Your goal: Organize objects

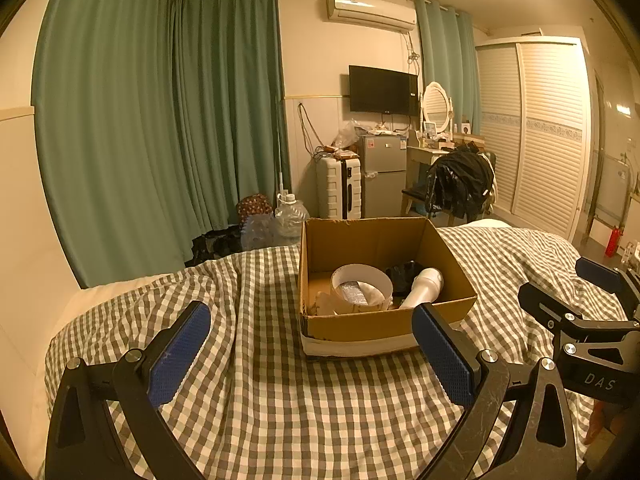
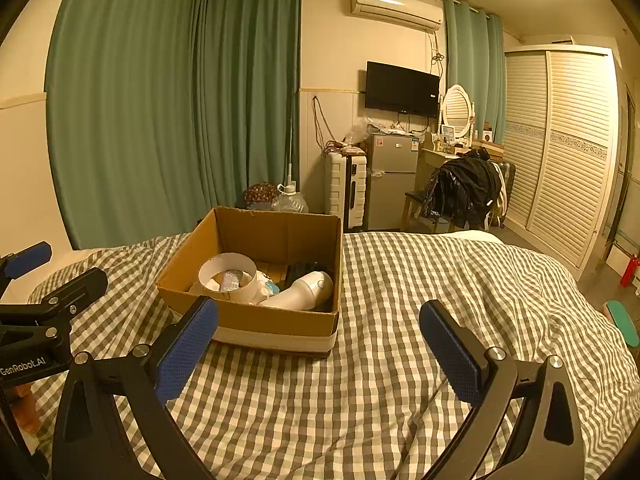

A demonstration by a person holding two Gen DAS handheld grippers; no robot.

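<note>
Cardboard box (image 1: 384, 320) on checked bed cover (image 1: 260, 400), holding white ring (image 1: 362, 280) and white bottle (image 1: 424, 286). Left tongs (image 1: 312, 356) and right tongs (image 2: 320, 352) both spread apart, empty, over the bed.

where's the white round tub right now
In both views the tub sits inside the cardboard box on the bed, left of the white bottle.

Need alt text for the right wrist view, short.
An open cardboard box sits on a bed with a checked cover, holding a white round tub and a white bottle. The right gripper, jaws wide open and empty, is in the foreground; the left gripper shows at the left edge.
</note>
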